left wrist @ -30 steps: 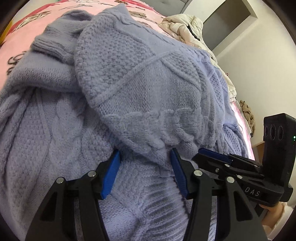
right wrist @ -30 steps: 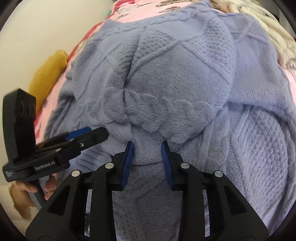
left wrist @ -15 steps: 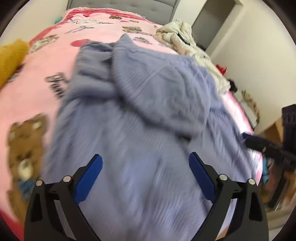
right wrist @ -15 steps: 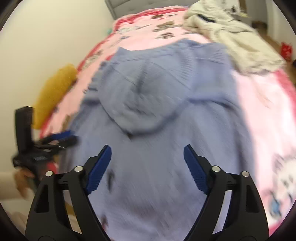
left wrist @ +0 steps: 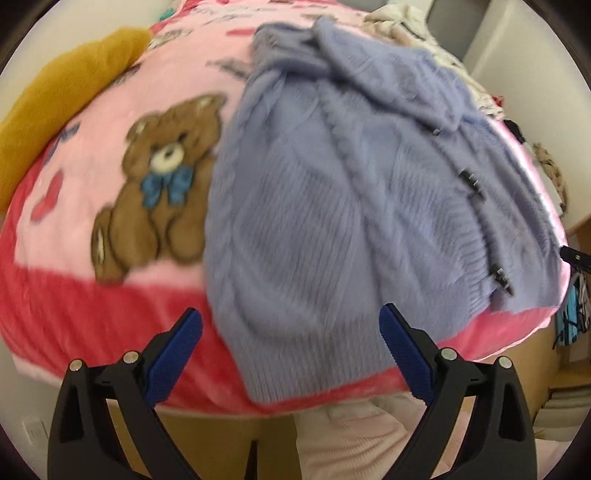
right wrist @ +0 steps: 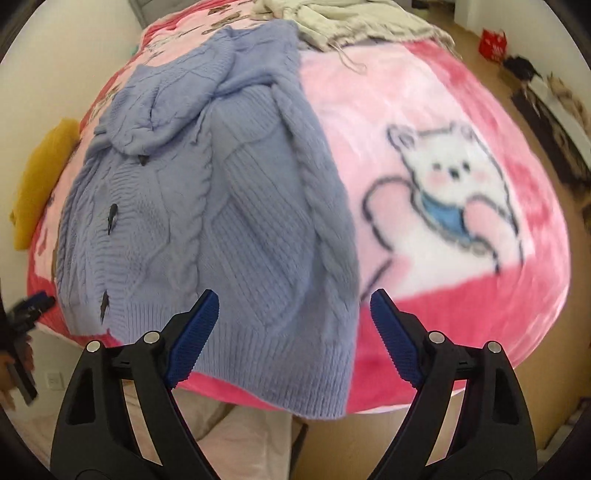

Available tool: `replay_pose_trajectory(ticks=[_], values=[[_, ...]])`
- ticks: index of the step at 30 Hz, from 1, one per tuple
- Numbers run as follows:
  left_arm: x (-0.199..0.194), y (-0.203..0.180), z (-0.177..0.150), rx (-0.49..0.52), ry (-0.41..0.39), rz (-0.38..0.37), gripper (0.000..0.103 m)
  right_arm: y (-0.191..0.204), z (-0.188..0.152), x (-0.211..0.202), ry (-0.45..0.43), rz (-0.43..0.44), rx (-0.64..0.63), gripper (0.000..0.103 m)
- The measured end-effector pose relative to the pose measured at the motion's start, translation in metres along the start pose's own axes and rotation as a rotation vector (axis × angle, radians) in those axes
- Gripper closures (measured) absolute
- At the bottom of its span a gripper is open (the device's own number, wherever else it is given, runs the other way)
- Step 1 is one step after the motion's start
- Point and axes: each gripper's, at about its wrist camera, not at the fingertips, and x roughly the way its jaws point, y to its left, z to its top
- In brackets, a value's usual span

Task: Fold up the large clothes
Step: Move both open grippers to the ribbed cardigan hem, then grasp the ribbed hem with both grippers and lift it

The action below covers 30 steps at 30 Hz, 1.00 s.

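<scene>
A lavender cable-knit cardigan [left wrist: 332,184] with dark toggle buttons lies lengthwise on the pink bed, its ribbed hem hanging over the near edge. Its upper part, with the folded sleeves, lies bunched at the far end. It also shows in the right wrist view [right wrist: 221,206]. My left gripper [left wrist: 291,350] is open and empty, just off the bed's near edge below the hem's left corner. My right gripper [right wrist: 293,332] is open and empty, over the hem's right corner.
The bed carries a pink and red blanket [left wrist: 110,266] printed with a brown bear [left wrist: 159,184] and a white bear [right wrist: 450,184]. A mustard cushion [left wrist: 62,96] lies at the left. A cream garment [right wrist: 351,22] lies at the far end. The floor [right wrist: 388,435] is below.
Both grippers opened, let go of the folded upper part of the cardigan and pulled back towards me, from over the garment to the bed's near edge at the hem.
</scene>
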Motion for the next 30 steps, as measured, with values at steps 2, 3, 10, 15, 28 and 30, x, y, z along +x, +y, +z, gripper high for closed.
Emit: replay_pose_trajectory(ticks=[2,3,10,15,28,30], values=[[0.004,0.003,-0.006,-0.035,0.000,-0.015,0.008,-0.006,-0.008,0.007,0.021,0.006,0.015,0.024],[0.007,0.007,-0.008,-0.064,0.006,-0.016,0.008,-0.007,-0.011,0.010,0.029,0.007,0.024,0.025],[0.022,0.022,-0.026,-0.156,0.053,-0.068,0.008,-0.005,-0.045,0.026,0.110,0.054,0.051,0.026],[0.040,0.035,-0.031,-0.283,0.116,-0.169,0.008,0.000,-0.047,0.031,0.108,0.059,0.043,0.026],[0.049,0.033,-0.026,-0.250,0.071,-0.187,0.030,-0.019,-0.044,0.033,0.102,0.079,0.096,0.058],[0.044,0.034,-0.028,-0.244,0.069,-0.191,0.042,-0.018,-0.043,0.029,0.107,0.088,0.086,0.076]])
